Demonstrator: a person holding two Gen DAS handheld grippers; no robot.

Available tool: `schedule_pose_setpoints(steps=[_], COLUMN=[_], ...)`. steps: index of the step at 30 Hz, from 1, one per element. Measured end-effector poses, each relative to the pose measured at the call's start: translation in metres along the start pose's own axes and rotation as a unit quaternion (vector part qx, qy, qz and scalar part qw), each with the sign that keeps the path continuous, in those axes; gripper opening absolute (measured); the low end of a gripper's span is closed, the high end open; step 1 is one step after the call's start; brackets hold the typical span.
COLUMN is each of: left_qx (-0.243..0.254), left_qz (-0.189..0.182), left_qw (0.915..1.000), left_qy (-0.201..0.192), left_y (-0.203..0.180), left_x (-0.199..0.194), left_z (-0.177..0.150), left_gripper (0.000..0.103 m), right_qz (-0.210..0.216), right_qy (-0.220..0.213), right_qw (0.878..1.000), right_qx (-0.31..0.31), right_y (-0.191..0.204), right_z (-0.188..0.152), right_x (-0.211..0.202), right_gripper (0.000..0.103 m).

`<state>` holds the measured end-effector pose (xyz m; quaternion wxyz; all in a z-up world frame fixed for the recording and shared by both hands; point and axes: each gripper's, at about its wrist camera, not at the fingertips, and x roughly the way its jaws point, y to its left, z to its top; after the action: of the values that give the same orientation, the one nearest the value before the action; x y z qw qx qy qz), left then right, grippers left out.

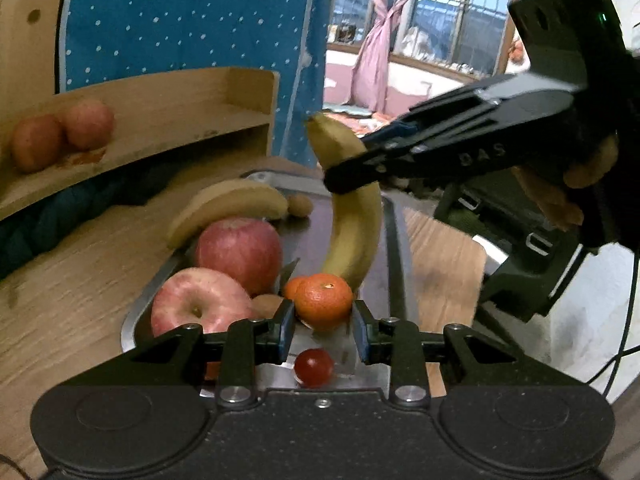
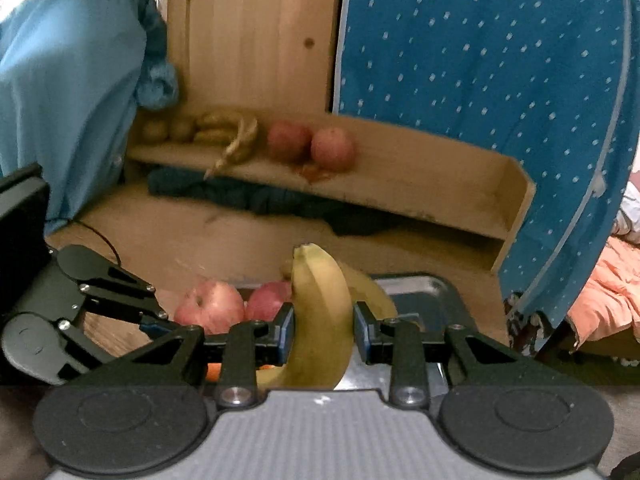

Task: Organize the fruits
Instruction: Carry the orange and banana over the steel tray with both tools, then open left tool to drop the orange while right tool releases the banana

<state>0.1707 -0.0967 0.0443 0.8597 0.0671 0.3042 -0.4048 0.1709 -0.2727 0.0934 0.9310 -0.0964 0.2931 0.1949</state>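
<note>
Banana (image 2: 320,320) held by right tool (image 2: 323,330), clamped at mid-length; long axis near vertical, stem end up, curved body bowing right in the right wrist view; lower tip hangs just above the tray (image 1: 396,240), beside a mandarin (image 1: 325,300). Left tool (image 1: 323,330) apart, pads either side of the mandarin w/o clear contact; cannot tell if touching. Tray also holds two apples (image 1: 224,276), a 2nd banana (image 1: 228,204) lying roughly horizontal at far end, a small brown fruit (image 1: 300,205), a red grape (image 1: 314,366) near the front edge. Tray sits on wooden tabletop (image 1: 72,280); shelf (image 2: 400,184) behind carries two apples (image 2: 312,146), bananas (image 2: 228,132).
</note>
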Motion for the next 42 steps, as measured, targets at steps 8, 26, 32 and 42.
schedule_pose_setpoints(steps=[8, 26, 32, 42], left_qx=[-0.016, -0.022, -0.030, -0.059], left_qz=[0.029, 0.019, 0.029, 0.105], left_qw=[0.9994, 0.9996, 0.9990, 0.9910], left_qy=[0.013, -0.001, -0.018, -0.058], left_y=[0.001, 0.001, 0.000, 0.005], left_x=[0.010, -0.005, -0.020, -0.072], left_z=[-0.001, -0.011, -0.020, -0.052], left_gripper=[0.034, 0.053, 0.062, 0.082], right_qz=[0.020, -0.015, -0.025, -0.055], right_qy=[0.007, -0.035, -0.048, -0.082], right_qw=[1.000, 0.999, 0.997, 0.991], right_qx=[-0.011, 0.034, 0.046, 0.092], right_y=[0.001, 0.018, 0.026, 0.047], right_z=[0.009, -0.013, -0.019, -0.043], right_x=[0.035, 0.045, 0.037, 0.015], right_gripper=[0.035, 0.066, 0.081, 0.095])
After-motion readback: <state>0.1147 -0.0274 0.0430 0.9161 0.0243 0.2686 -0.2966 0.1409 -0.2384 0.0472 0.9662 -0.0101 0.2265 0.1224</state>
